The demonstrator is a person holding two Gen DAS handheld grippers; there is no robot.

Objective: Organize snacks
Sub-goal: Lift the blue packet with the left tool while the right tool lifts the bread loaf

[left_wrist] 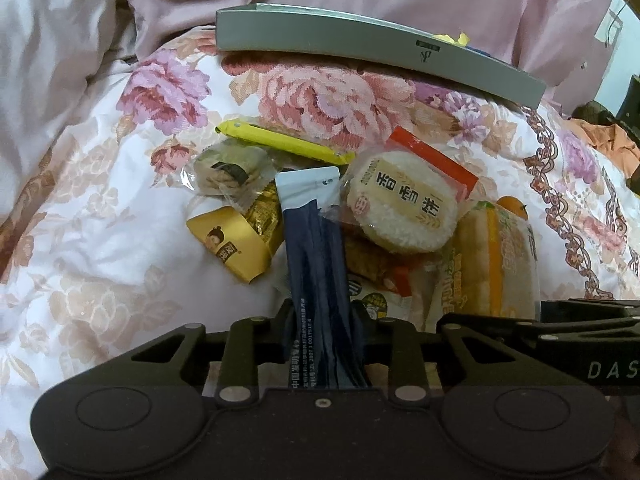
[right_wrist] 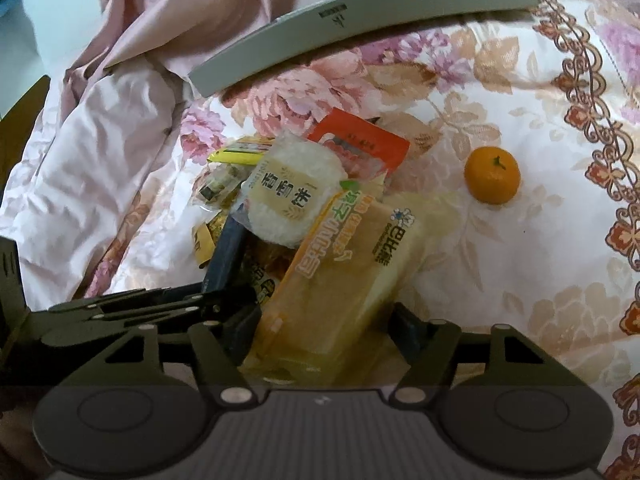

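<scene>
Snacks lie heaped on a floral quilt (left_wrist: 100,208), and both grippers have hold of a packet at the near edge of the heap. The left gripper (left_wrist: 326,320) is clenched on a dark blue stick sachet (left_wrist: 316,248), whose white top end points away toward a yellow stick packet (left_wrist: 280,142) at the far side of the heap. The right gripper (right_wrist: 326,320) has its fingers on either side of a yellow sandwich-cake packet (right_wrist: 344,276); the left pad presses its side, but the right pad's contact is too dim to tell.

A round rice cracker (left_wrist: 400,210) in clear wrap lies on top of the heap, overlapping an orange-red packet (left_wrist: 436,156) behind it and touching the cake packet's far end. Left of the sachet sit a gold candy wrapper (left_wrist: 232,244) and a clear-wrapped biscuit (left_wrist: 230,170).

A mandarin orange (right_wrist: 492,176) rests apart from the heap on the right, with bare quilt around it. A grey shallow box (left_wrist: 360,46) stands at the far side, its long wall facing the heap, with a strip of open quilt between them. Bare quilt also stretches left of the heap toward rumpled pink bedding (right_wrist: 132,32).
</scene>
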